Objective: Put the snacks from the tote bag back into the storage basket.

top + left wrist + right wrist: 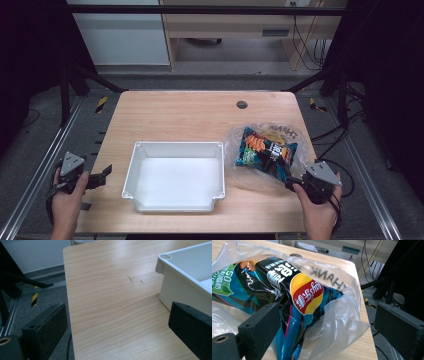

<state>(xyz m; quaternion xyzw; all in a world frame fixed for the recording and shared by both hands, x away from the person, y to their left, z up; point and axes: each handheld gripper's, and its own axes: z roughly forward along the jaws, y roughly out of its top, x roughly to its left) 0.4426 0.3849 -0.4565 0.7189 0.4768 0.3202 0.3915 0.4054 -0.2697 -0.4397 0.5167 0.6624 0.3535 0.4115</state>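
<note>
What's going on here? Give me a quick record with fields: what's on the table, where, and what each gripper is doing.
table: wooden table
middle: white bin, nothing inside
right: chip bag inside clear plastic bag
left gripper: open, at the table's left edge, beside the bin, holding nothing
right gripper: open, jaws either side of the plastic bag's near end, not closed on it

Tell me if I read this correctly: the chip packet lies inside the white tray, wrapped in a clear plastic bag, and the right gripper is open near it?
Not quite. The chip packet is not in the white tray; it lies on the table to the tray's right, as the high view shows. It is inside the clear plastic bag, and the right gripper is open near it.
</note>
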